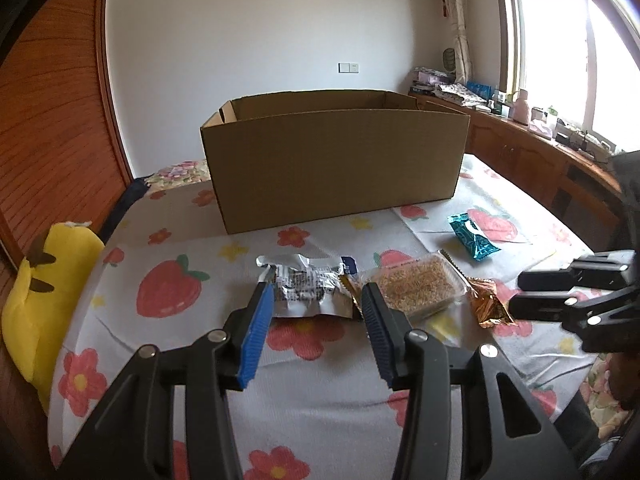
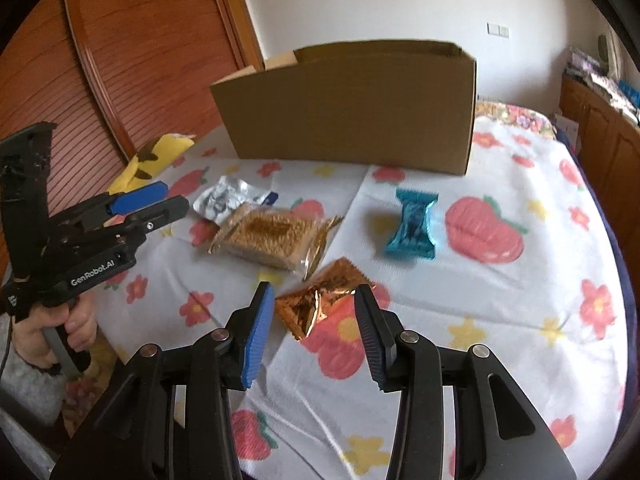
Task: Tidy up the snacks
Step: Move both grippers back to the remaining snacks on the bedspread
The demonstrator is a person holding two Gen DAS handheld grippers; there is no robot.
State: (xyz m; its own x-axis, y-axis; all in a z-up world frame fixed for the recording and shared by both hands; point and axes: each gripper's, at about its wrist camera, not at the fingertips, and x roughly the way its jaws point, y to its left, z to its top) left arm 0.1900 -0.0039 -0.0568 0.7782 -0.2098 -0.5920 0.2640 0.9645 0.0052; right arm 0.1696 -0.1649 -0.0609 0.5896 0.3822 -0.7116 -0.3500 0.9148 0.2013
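On the flowered bedsheet (image 1: 168,264) lie several snacks. In the left wrist view my left gripper (image 1: 318,292) stands open just above a crumpled silver packet (image 1: 308,288), which shows between its jaws. To its right is a clear pack of golden-brown snack (image 1: 416,284), then a copper foil packet (image 1: 488,300) and a teal packet (image 1: 474,240). My right gripper (image 2: 314,296) is open over the copper foil packet (image 2: 324,304), its pads not touching it. Behind the snacks stands an open cardboard box (image 1: 332,160); its inside is hidden.
A yellow plush toy (image 1: 48,292) lies at the bed's left edge against a wooden slatted door (image 1: 52,120). A wooden cabinet (image 1: 532,152) with clutter runs under the window on the right. A hand (image 2: 48,340) holds the left gripper (image 2: 172,198).
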